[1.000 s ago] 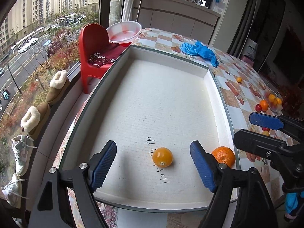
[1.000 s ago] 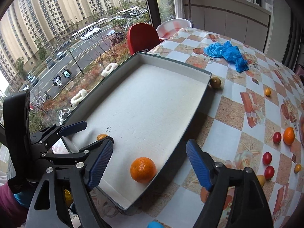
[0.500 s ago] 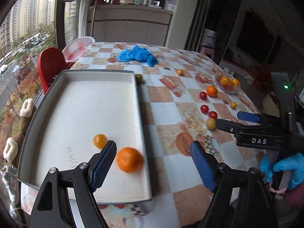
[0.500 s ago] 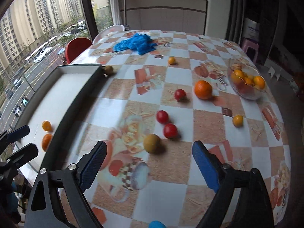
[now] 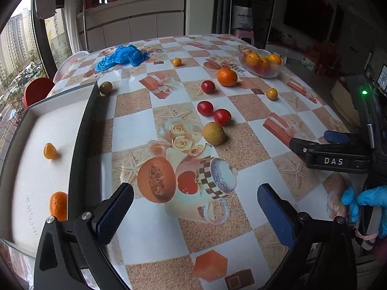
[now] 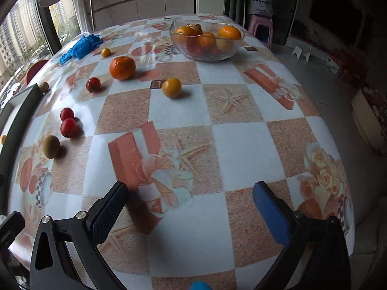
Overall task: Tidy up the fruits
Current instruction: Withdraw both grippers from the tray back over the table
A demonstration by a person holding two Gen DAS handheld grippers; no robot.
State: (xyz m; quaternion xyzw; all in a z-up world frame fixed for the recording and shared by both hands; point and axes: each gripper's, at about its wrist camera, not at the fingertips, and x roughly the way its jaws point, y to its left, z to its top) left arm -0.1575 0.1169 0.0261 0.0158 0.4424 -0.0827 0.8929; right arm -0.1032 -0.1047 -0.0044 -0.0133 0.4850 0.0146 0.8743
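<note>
Left to right, across the table (image 5: pixel 150 246) with its checked fruit-print cloth.

Left edge: grey tray (image 5: pixel 83 130) with white liner, holding a small kumquat (image 5: pixel 49 151) toward its middle and a mandarin (image 5: pixel 58 205) near its near end, well apart.

Just beyond the tray's far right corner: a dull green-brown fruit (image 5: pixel 106 87), touching or almost touching the wall.

Far left corner: crumpled blue gloves (image 5: pixel 121 56).

Centre: a second green-brown fruit (image 5: pixel 213 133), smooth and round, just beside two glossy cherry tomatoes (image 5: pixel 205 108) that sit together; a third tomato (image 5: pixel 208 86) and a dimpled loose mandarin (image 5: pixel 226 77) farther back; small yellow-orange kumquats (image 5: pixel 271 94) scattered singly.

Far right: glass bowl (image 6: pixel 205 53) heaped with orange fruit.

Left gripper (image 5: pixel 196 207): jaws just widened, now fully spread, nothing between them, above bare cloth near the tray's right wall. Right gripper (image 6: pixel 191 207): jaws likewise just widened, spread and empty, above the near right part of the table; held by a hand in a blue glove (image 5: pixel 370 200).

Step in hand, as judged: between placements, two fruits in the tray, many left. Next move: picking one loose fruit, likely the nearest green-brown one or a tomato, centring wide jaws over it, closing gently; round fruit prone to rolling, tomatoes to bruising.
</note>
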